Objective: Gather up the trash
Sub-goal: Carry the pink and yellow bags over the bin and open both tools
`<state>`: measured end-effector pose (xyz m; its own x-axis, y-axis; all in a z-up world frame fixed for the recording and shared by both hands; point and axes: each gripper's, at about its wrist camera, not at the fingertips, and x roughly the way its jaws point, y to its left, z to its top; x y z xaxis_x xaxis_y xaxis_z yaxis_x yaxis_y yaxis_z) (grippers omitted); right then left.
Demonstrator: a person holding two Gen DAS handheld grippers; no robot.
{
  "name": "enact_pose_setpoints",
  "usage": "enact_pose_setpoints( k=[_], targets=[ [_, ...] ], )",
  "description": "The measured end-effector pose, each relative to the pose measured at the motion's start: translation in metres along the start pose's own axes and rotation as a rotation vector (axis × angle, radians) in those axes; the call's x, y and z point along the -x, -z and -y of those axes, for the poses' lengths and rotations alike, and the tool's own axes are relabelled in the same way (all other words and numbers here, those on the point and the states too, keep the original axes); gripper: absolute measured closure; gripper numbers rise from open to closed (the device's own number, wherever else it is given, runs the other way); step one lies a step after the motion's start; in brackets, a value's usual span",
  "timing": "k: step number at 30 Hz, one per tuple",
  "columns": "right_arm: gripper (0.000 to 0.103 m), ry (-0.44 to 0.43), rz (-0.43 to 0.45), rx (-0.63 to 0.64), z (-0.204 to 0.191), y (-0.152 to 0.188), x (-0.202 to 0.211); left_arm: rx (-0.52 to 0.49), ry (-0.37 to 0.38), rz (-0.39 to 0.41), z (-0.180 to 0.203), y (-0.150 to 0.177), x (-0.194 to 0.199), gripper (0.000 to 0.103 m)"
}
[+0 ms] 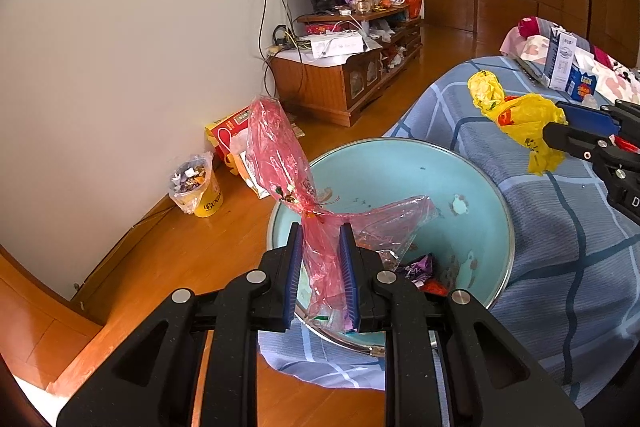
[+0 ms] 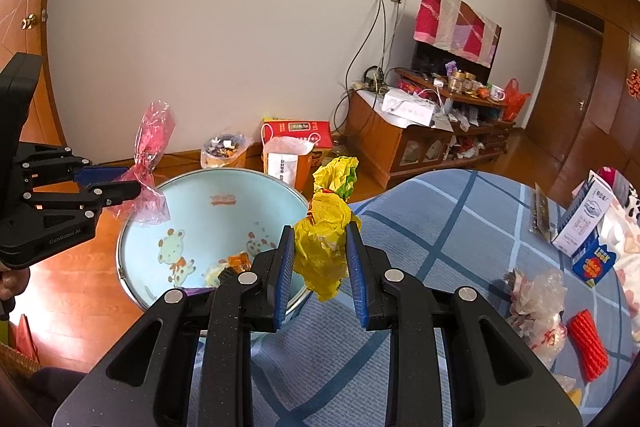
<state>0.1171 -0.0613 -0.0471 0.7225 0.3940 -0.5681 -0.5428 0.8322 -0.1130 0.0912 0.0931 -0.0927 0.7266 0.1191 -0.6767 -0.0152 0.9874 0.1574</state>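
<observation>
My left gripper (image 1: 320,239) is shut on a crumpled pink plastic wrapper (image 1: 280,155), which hangs over the near rim of a light blue basin (image 1: 400,163). The right wrist view shows that same wrapper (image 2: 150,143) in the left gripper (image 2: 130,183) above the basin's (image 2: 224,195) left side. My right gripper (image 2: 320,231) is shut on a crumpled yellow plastic bag (image 2: 326,223), held above the bed beside the basin's right rim. In the left wrist view the yellow bag (image 1: 520,123) sits at the right gripper's (image 1: 556,123) tips. Several wrappers (image 1: 420,267) lie in the basin's bottom.
A blue checked bedspread (image 2: 440,227) carries a clear plastic bag (image 2: 536,299), a red ribbed piece (image 2: 588,343) and a milk carton (image 2: 580,223). On the wooden floor by the wall stand a full yellow bin (image 1: 198,183), a red box (image 1: 228,135) and a cluttered TV cabinet (image 1: 344,67).
</observation>
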Motion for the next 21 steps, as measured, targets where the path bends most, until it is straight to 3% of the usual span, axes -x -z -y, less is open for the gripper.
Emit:
enact_pose_setpoints(
  k=[21],
  targets=[
    [0.077, -0.021, -0.005, 0.018, -0.0071, -0.0029, -0.0023, 0.008, 0.002, -0.005, -0.0025, 0.0037, -0.0033, 0.083]
  ],
)
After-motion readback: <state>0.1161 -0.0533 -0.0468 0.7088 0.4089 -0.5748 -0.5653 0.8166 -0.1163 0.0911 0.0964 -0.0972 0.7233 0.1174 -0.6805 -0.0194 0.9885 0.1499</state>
